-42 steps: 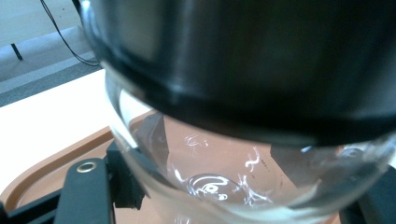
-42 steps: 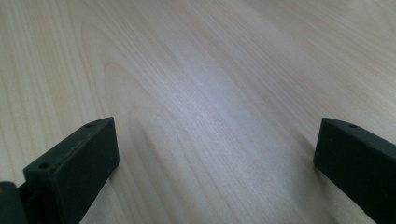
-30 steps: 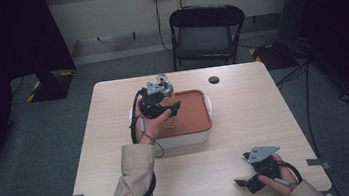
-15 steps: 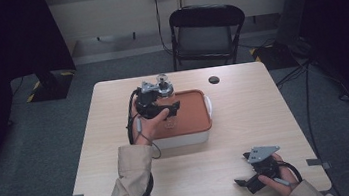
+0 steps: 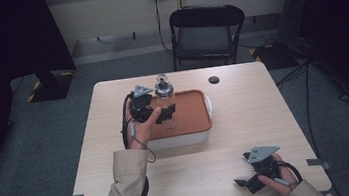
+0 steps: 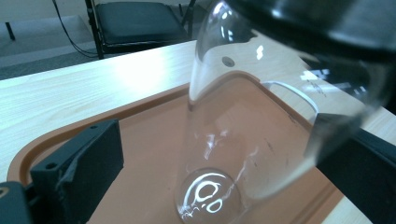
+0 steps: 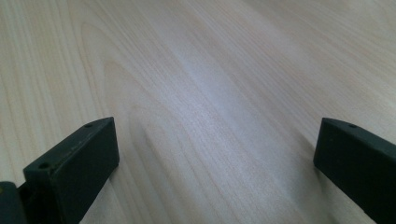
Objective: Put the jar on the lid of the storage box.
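A clear glass jar with a glass stopper stands upright on the terracotta-coloured lid of a white container, toward the lid's 9 o'clock side, and the container sits near the middle of the pale wooden tabletop. The left tongs are held around the lower part of the jar, coming at it from about 8 o'clock — their jaws have just been opening and now stand wide, with the glass between them. In the left gripper view the jar rises tilted across the frame from the orange lid; the one black jaw at 8 o'clock stands clear of the glass with bare lid between them, while the other, at 4 o'clock, lies close behind the jar's wall, and whether it touches I cannot tell. The left hand grips the tool body over the lid's 9 o'clock edge, a beige sleeve running down to the tabletop's near edge.

The right tongs rest low at the tabletop's 5 o'clock corner, well apart from the container. The right gripper view shows both jaws spread wide over bare wood grain — nothing between them.

A small dark round disc lies on the tabletop at about 1 o'clock from the container, near the far edge. Beyond the tabletop, at 12 o'clock, a black folding chair stands on the grey floor.
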Demonstrator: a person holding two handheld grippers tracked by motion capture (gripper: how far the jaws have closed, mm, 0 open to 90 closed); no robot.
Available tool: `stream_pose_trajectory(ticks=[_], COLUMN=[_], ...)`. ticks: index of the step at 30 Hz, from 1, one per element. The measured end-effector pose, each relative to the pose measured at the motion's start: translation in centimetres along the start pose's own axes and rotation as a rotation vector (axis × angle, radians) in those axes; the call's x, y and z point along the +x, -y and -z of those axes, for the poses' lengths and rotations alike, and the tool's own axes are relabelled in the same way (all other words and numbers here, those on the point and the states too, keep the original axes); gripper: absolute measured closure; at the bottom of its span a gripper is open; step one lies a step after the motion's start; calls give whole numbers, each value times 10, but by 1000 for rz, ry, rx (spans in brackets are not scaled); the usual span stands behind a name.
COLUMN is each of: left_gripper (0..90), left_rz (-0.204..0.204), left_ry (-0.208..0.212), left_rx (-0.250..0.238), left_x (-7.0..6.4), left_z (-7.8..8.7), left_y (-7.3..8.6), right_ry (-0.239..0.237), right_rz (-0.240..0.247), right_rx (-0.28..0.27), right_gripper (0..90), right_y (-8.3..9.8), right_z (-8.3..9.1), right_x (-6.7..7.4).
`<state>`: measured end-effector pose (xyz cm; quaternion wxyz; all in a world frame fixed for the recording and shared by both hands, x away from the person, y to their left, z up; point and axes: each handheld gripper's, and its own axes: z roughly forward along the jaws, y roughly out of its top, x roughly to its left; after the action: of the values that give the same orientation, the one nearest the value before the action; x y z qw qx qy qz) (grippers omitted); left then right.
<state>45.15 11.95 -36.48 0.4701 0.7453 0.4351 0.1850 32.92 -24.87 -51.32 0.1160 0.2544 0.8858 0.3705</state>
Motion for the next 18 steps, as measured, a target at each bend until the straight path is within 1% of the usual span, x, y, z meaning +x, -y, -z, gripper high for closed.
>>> stream_pose_trajectory(ticks=[7, 15, 18], left_gripper=[12, 15, 16], left_rz=[6, 20, 19], left_ry=[-1, 1, 1], left_rx=[11, 12, 13], left_x=[2, 7, 8], left_z=[6, 13, 15], left_y=[7, 17, 19], right_ry=[0, 0, 0], right_rz=[1, 1, 1], right_rx=[1, 1, 1], right_gripper=[0, 0, 0], right_y=[0, 0, 0], right_z=[0, 0, 0], right_x=[0, 0, 0])
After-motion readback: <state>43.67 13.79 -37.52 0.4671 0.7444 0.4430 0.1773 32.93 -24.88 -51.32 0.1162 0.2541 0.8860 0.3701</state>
